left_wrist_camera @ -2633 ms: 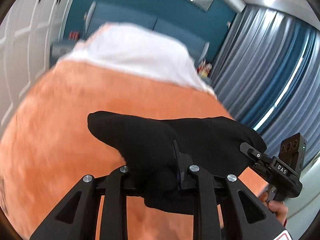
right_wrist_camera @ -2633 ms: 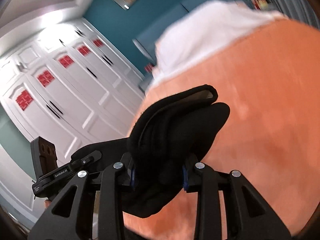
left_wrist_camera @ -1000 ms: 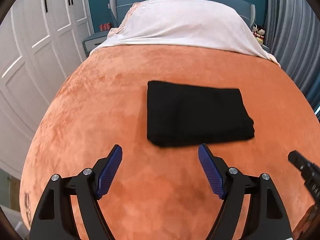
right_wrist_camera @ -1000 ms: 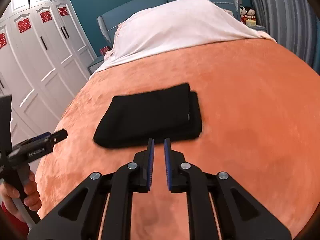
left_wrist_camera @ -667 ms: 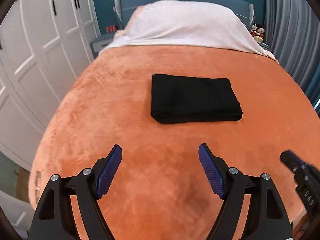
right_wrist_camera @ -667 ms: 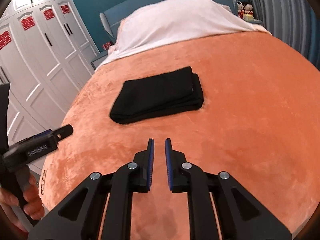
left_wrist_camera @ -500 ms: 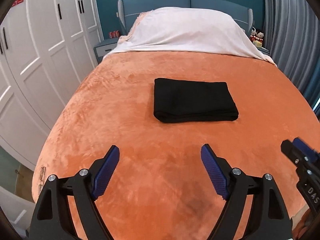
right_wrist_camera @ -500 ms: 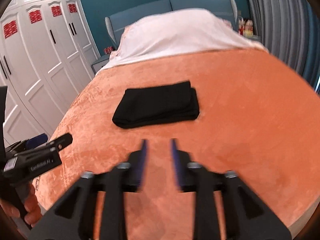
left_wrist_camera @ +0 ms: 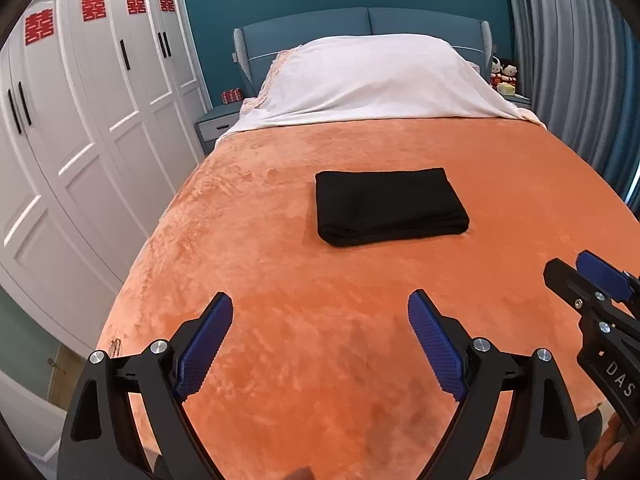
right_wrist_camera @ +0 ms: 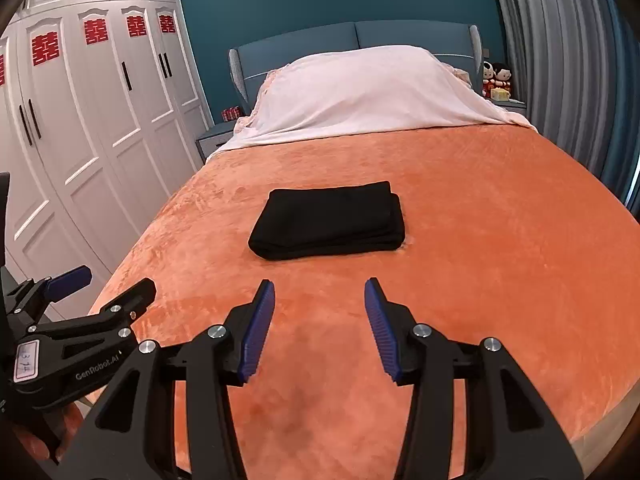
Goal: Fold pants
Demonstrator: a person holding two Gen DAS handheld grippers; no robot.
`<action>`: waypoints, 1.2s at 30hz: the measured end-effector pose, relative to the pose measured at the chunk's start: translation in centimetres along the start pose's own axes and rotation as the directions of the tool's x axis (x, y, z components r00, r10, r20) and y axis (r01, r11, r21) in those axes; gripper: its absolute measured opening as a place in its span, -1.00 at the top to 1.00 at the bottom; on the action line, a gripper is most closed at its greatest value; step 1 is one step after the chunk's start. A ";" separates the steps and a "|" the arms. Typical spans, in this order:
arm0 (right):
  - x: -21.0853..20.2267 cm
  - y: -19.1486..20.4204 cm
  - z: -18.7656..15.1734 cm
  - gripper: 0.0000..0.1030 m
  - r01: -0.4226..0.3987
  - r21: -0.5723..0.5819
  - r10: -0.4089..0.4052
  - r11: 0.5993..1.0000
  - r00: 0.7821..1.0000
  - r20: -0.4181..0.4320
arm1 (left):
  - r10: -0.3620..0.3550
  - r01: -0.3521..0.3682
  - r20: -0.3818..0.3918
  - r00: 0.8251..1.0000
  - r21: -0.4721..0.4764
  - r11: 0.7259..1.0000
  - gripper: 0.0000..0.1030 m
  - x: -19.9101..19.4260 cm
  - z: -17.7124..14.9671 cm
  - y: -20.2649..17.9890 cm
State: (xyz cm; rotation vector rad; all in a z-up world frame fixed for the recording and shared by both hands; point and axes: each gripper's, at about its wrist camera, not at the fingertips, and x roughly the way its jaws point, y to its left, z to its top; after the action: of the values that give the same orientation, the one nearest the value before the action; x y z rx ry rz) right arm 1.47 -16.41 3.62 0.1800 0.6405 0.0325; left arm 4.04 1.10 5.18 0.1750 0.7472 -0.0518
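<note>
The black pants lie folded into a flat rectangle in the middle of the orange bedspread; they also show in the right wrist view. My left gripper is open and empty, held above the bedspread well short of the pants. My right gripper is open and empty, also back from the pants. Each gripper shows at the edge of the other's view: the right one and the left one.
A white sheet covers the pillows at the blue headboard. White wardrobes stand along the left. Grey curtains hang on the right. A nightstand stands left of the bed head.
Both grippers let go of the pants, which now lie folded on the bed, and drew back from them. The right gripper has opened in the last half second.
</note>
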 end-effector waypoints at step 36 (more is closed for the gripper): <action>-3.0 0.4 -2.0 -0.01 0.039 0.001 -0.039 0.999 0.999 0.038 | -0.078 0.077 -0.029 0.997 -0.038 0.996 -0.70 -1.2 -2.5 0.0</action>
State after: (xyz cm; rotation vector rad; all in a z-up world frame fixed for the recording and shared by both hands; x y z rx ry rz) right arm -2.12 -15.93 3.87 0.1674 0.6064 -0.0088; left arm 1.51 1.55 4.24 0.1120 0.7843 -0.1090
